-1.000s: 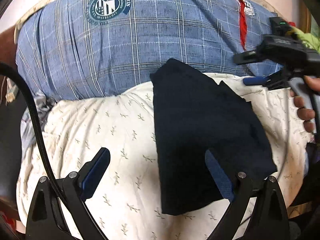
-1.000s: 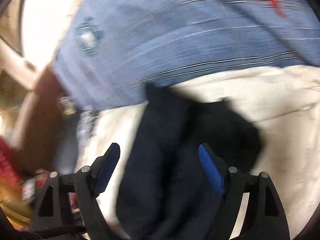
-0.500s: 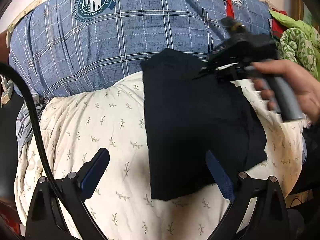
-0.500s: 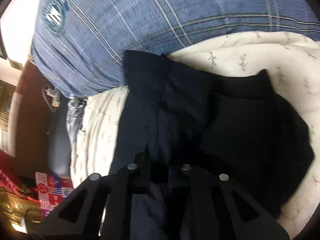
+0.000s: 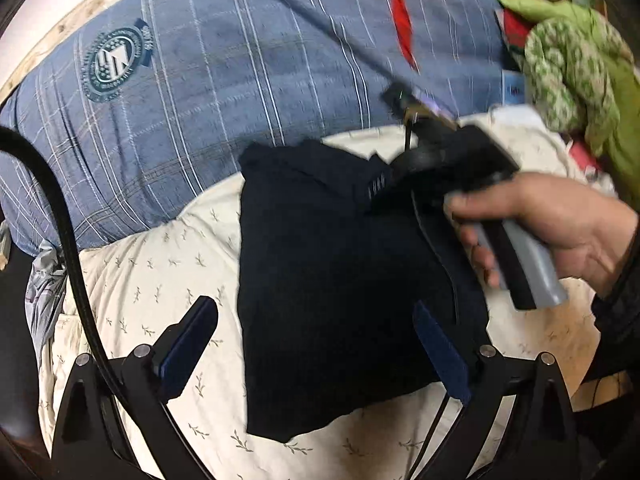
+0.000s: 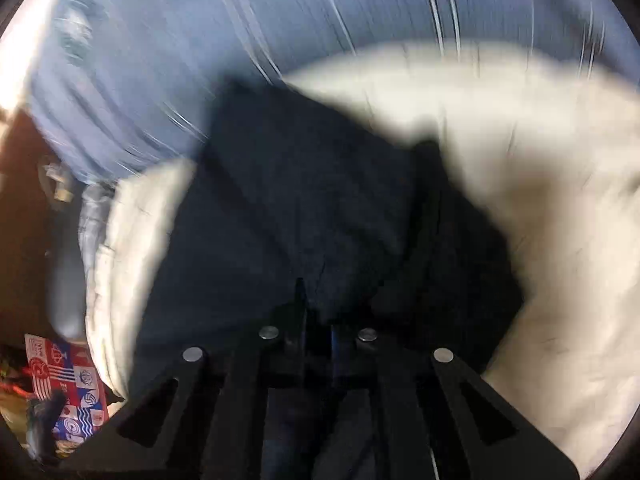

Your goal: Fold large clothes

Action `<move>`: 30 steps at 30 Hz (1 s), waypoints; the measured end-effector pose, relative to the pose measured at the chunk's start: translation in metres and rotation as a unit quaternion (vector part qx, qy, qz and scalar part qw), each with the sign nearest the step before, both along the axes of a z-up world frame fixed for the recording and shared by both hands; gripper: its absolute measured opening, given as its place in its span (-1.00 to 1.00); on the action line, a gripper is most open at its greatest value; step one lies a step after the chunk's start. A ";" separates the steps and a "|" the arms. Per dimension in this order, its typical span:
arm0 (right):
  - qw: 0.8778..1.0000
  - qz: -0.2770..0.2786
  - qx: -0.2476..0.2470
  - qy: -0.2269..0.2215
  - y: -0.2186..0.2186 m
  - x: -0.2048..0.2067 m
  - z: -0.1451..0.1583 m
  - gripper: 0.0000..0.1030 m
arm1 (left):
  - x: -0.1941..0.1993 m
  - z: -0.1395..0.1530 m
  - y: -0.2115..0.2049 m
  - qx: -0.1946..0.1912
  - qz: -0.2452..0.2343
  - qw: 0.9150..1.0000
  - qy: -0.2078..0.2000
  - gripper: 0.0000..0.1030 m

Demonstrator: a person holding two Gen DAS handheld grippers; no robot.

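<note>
On the cream quilt (image 5: 152, 280), dark navy garment (image 5: 332, 300) folded flat, right gripper (image 6: 316, 336) jaws pinching it, left gripper (image 5: 316, 348) jaws apart.

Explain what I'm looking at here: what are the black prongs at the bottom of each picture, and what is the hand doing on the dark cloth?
There is no robot. A person holds a handheld two-finger gripper in each hand, and each gripper carries a fisheye camera looking along its own fingers.

The left wrist view shows the left gripper at the bottom, its blue pads apart and holding nothing. It also shows the person's right hand gripping the handle of the other tool.

The right wrist view, blurred, shows the right gripper with its fingers together, pinching the dark navy garment.

That garment lies partly folded on a cream leaf-print quilt. Behind it is a blue plaid bedcover, with green patterned cloth bundled at the far right.
</note>
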State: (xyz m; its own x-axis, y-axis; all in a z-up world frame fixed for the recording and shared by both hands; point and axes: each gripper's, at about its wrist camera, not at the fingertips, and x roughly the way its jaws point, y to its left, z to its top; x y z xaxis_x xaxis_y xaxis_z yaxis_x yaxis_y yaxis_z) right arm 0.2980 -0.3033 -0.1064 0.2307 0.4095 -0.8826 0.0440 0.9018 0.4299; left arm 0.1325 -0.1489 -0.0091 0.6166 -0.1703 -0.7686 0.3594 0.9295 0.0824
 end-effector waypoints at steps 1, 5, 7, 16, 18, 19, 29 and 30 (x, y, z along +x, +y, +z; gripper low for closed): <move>1.000 -0.007 0.008 -0.010 -0.005 -0.003 0.004 -0.87 | 0.000 -0.003 -0.001 0.000 -0.005 1.000 -0.004 0.90; 0.997 -0.022 0.038 -0.059 -0.023 -0.027 0.033 -0.14 | 0.013 -0.014 -0.001 0.024 0.002 1.000 -0.017 0.90; 0.993 -0.041 0.021 -0.105 -0.030 -0.053 0.060 0.35 | 0.020 -0.016 0.006 0.011 0.012 1.000 -0.006 0.90; 0.956 -0.093 -0.183 -0.209 0.009 -0.169 0.105 0.55 | 0.021 0.000 0.024 -0.032 0.052 0.998 -0.018 0.90; 0.954 -0.084 -0.198 -0.208 0.025 -0.179 0.098 0.55 | 0.021 -0.002 0.025 -0.030 0.056 0.998 -0.014 0.90; 0.953 -0.082 -0.207 -0.205 0.030 -0.182 0.094 0.55 | 0.023 -0.003 0.027 -0.027 0.059 0.998 -0.013 0.90; 0.913 -0.082 -0.278 -0.289 0.052 -0.205 0.100 0.78 | 0.025 -0.013 0.039 -0.017 0.093 0.996 -0.001 0.92; 0.912 -0.079 -0.280 -0.290 0.053 -0.205 0.099 0.82 | 0.026 -0.014 0.040 -0.016 0.096 0.995 -0.001 0.92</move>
